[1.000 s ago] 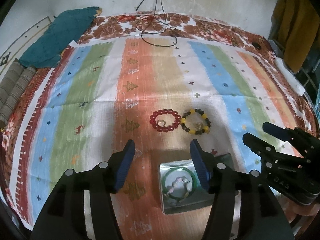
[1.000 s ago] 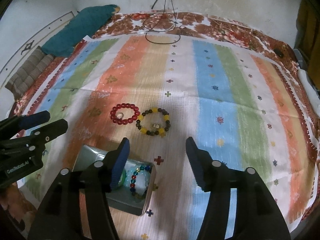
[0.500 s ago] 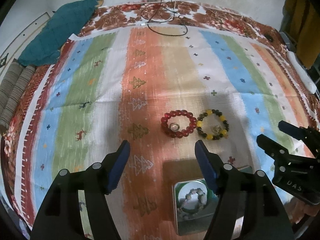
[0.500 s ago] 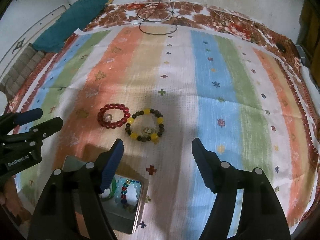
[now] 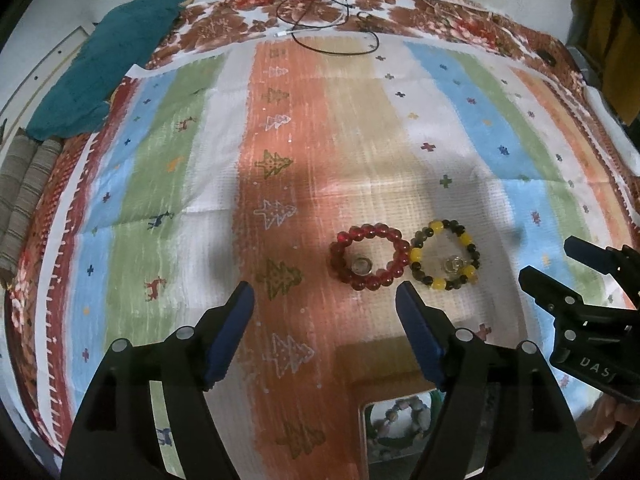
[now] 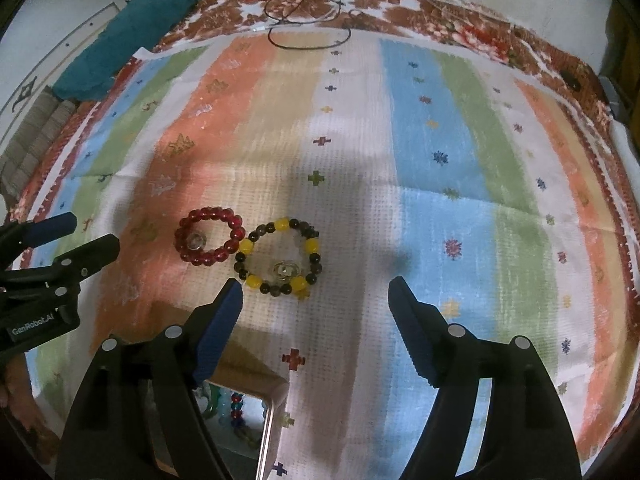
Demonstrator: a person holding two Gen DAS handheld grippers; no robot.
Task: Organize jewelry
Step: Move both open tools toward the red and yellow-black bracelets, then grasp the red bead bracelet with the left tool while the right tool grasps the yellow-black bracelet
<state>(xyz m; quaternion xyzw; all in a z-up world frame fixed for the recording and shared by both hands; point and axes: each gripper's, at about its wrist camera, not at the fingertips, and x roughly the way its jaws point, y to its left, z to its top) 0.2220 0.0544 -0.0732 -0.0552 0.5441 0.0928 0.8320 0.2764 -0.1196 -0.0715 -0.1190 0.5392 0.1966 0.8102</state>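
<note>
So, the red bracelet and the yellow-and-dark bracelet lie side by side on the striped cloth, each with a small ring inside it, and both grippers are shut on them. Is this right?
Not quite. Neither gripper holds anything: the left gripper and right gripper have just been opening, nothing between their jaws, as each wrist view shows. The red bracelet and yellow-and-dark bracelet do lie side by side on the striped cloth, each with a small ring inside.

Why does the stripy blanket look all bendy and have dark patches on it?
Both wrist views use fisheye lenses, so the blanket curves toward the edges; in the left view a shadow falls beside the red bracelet, in the right view past the yellow-and-black bracelet.
</note>
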